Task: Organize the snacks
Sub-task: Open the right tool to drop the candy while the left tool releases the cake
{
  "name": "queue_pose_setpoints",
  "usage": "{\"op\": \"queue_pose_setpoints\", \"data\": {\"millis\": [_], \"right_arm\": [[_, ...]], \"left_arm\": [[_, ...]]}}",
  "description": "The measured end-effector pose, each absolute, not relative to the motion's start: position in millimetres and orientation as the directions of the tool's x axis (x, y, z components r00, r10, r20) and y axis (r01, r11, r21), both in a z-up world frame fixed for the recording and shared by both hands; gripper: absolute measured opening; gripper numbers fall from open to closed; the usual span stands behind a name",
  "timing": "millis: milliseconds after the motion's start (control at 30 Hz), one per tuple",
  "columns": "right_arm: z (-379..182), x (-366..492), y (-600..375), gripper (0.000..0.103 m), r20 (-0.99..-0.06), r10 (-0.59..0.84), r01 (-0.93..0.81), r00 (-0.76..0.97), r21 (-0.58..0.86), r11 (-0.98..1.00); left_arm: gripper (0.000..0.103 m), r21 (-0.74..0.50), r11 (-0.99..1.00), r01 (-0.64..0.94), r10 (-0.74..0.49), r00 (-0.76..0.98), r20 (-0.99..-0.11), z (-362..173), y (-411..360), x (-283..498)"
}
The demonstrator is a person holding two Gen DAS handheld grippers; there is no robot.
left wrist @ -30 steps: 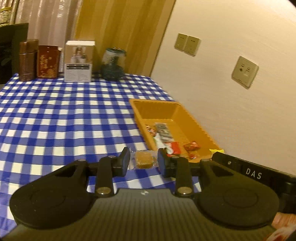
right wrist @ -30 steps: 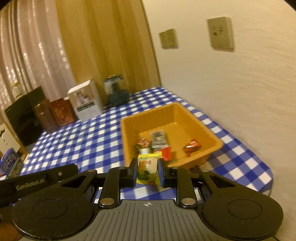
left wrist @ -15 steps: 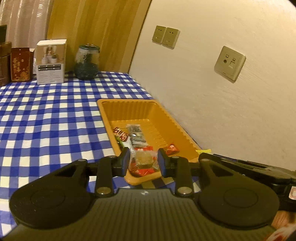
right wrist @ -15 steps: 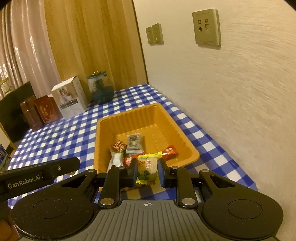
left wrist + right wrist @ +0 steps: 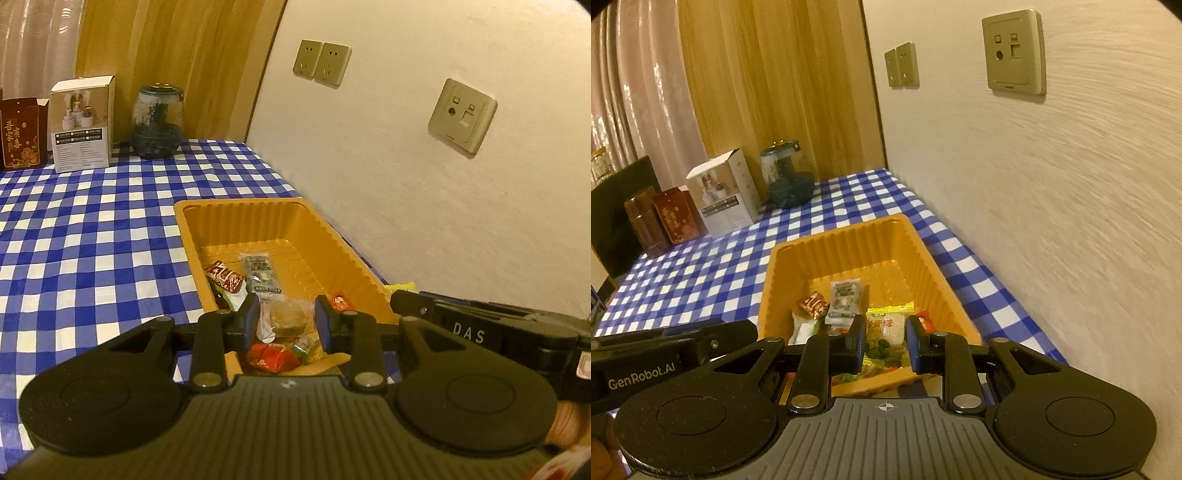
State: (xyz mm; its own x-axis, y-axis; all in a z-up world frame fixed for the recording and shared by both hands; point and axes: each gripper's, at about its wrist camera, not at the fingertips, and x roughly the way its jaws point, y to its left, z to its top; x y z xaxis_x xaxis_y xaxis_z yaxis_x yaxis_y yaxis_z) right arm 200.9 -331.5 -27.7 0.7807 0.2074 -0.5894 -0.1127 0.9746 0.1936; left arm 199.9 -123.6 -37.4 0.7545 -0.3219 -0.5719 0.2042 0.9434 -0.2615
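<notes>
An orange tray (image 5: 295, 221) sits on the checked table by the wall and holds several snack packets. My left gripper (image 5: 286, 322) is shut on a clear-wrapped brown cake (image 5: 287, 319) and holds it over the tray's near end. My right gripper (image 5: 886, 338) is shut on a yellow-green snack packet (image 5: 886, 330) over the same end of the tray (image 5: 849, 240). A red packet (image 5: 271, 358) lies below the left gripper. The right gripper's body (image 5: 480, 328) shows at the right of the left wrist view.
A white box (image 5: 82, 123), a dark glass jar (image 5: 158, 122) and a red box (image 5: 20, 133) stand at the table's far edge. The wall with sockets (image 5: 461, 115) runs close along the tray's right side. The blue-checked cloth (image 5: 92, 240) spreads left.
Both grippers have moved forward from over the table edge to over the tray's near end, each carrying its packet. The tray looks closer in both views.
</notes>
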Motion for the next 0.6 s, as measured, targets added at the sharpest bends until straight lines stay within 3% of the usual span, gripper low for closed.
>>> {"op": "queue_pose_setpoints", "data": {"millis": [433, 600], "right_arm": [[-37, 236, -335, 0.023, -0.598, 0.201, -0.120, 0.776, 0.173, 0.978], [-43, 241, -335, 0.023, -0.606, 0.200, -0.113, 0.770, 0.179, 0.977]], "left_arm": [[0.030, -0.226, 0.945, 0.236, -0.325, 0.745, -0.583, -50, -138, 241], [0.044, -0.192, 0.953, 0.236, -0.304, 0.757, -0.579, -55, -137, 251]]}}
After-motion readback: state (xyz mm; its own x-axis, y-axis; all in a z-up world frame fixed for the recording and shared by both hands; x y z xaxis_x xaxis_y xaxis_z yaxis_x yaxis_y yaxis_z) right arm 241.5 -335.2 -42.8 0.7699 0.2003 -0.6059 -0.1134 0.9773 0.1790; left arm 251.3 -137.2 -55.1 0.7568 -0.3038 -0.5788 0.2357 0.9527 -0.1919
